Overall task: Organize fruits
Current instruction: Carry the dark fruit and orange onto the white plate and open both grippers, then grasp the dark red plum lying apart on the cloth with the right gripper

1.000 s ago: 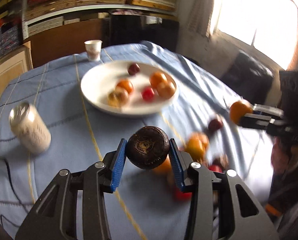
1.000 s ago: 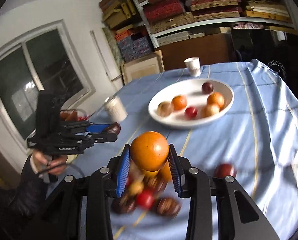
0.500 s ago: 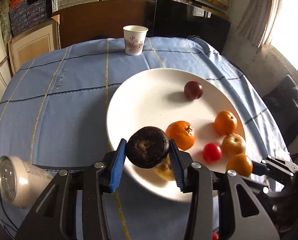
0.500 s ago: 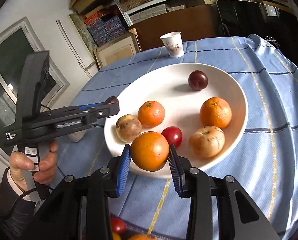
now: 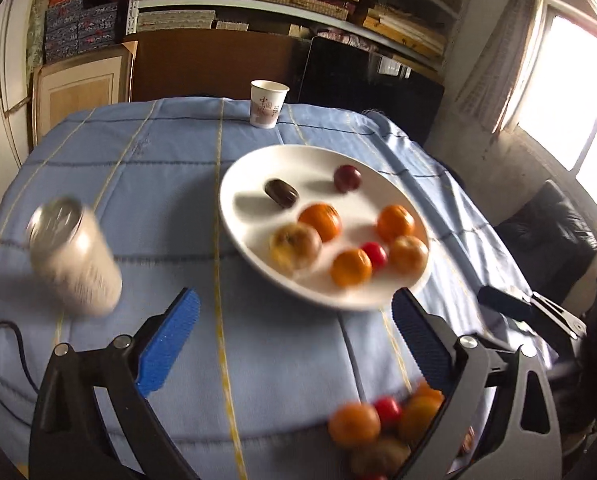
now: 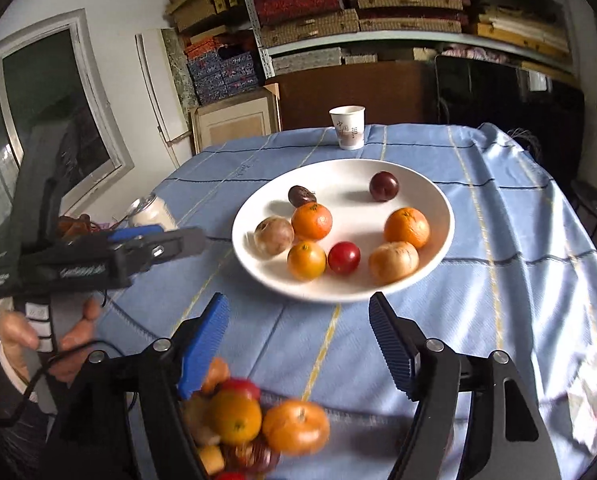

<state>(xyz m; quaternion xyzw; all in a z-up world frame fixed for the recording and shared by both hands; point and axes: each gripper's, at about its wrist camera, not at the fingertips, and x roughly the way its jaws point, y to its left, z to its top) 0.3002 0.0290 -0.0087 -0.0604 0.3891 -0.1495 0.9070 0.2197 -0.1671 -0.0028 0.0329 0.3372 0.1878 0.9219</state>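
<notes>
Sitting on the white plate are eight fruits: a dark brown fruit at the far left, a dark red plum at the back, oranges in the middle and right, a small red fruit and a yellow-orange fruit at the near edge. More loose fruit is piled on the blue cloth of the bench, near the camera, well apart from the plate. Left gripper has just been opening, fingers wide apart, nothing between them, hovering short of the plate's near rim. Right gripper has also just been opening, fingers apart and empty, just in front of the plate. A hand grips the left tool's handle. A can stands left of the plate, blurred; a paper cup sits at the bench's far edge. Shelves of boxes behind.
</notes>
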